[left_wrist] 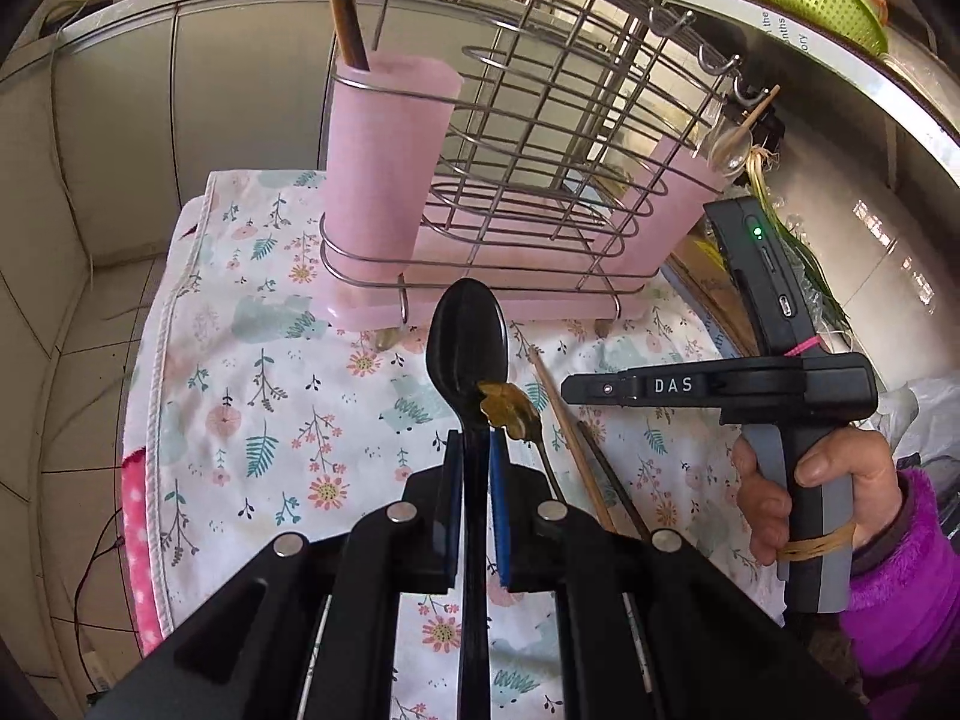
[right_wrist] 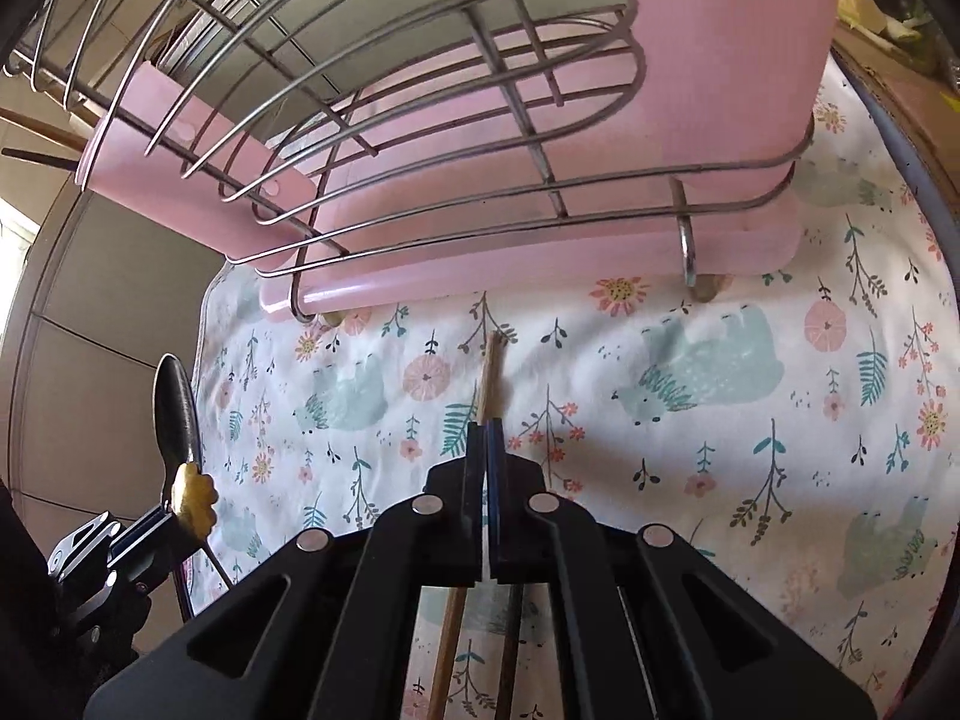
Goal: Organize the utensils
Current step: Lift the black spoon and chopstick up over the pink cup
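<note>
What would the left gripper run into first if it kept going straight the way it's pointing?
Likely the pink base of the wire utensil rack, led by the black spoon the left gripper clamps; depth is uncertain.

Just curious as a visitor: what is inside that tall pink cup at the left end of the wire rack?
Brown chopsticks stand in the pink cup, their tops poking out. Its cloudy wall hides their lower ends and anything else inside.

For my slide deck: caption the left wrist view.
Left tongs grip a black spoon before the pink rack.
</note>
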The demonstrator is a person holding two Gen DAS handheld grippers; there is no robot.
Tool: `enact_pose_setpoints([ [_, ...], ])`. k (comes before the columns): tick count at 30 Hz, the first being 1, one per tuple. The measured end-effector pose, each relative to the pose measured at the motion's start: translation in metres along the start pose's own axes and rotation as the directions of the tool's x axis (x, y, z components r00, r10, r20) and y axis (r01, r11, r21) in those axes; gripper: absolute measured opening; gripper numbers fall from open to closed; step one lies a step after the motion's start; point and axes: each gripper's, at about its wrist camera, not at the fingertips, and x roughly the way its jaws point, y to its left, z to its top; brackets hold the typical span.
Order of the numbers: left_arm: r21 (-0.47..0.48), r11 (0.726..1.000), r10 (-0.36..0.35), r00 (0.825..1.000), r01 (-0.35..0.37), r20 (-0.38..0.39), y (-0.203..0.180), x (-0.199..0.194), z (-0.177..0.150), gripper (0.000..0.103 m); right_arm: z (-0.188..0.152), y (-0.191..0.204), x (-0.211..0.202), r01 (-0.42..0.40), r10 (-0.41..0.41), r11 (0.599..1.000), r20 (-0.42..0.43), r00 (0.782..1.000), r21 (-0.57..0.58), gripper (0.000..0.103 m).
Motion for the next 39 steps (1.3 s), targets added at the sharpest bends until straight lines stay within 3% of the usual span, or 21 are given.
enact_pose_setpoints([
  [2,0.001,1.0,0.008,1.0,-0.008,0.022,0.001,-0.005,0.001,0.008,0.001,-0.001,0.001,-0.004,0.004,1.0,-0.01,1.0,0.003,0.003],
  [6,-0.027,1.0,-0.009,0.998,0.011,0.066,0.005,-0.016,0.003,0.008,0.003,-0.003,0.002,-0.01,0.01,1.0,-0.031,0.999,0.007,0.022],
  [14,-0.021,0.999,-0.028,0.993,0.031,0.112,0.004,-0.026,0.002,0.008,0.0,0.011,0.007,0.05,-0.053,0.995,-0.031,0.998,-0.085,0.021],
  [15,-0.016,1.0,-0.025,0.993,0.027,0.118,0.002,-0.028,0.001,0.008,-0.001,0.013,0.008,0.054,-0.056,0.994,-0.019,0.998,-0.093,0.009],
  [18,0.004,1.0,-0.008,0.989,0.007,0.148,-0.003,-0.033,0.001,0.008,-0.003,0.016,0.011,0.049,-0.048,0.995,0.014,0.999,-0.086,0.006],
  [22,0.064,0.997,0.038,0.974,-0.053,0.222,-0.017,-0.045,0.003,0.008,-0.007,0.009,-0.014,0.024,-0.016,0.996,0.088,0.996,-0.089,0.006],
  [26,0.106,0.992,0.036,0.96,-0.068,0.279,-0.032,-0.058,0.007,0.008,-0.012,0.01,-0.044,0.007,0.013,0.994,0.181,0.983,-0.108,0.006],
  [33,0.195,0.976,0.033,0.951,-0.098,0.309,-0.063,-0.064,0.009,0.007,-0.02,0.007,-0.097,-0.044,0.085,0.99,0.312,0.946,-0.135,0.006],
  [39,0.181,0.978,0.039,0.942,-0.104,0.333,-0.069,-0.069,0.014,0.003,-0.025,0.0,-0.127,-0.066,0.112,0.988,0.371,0.922,-0.136,0.006],
])
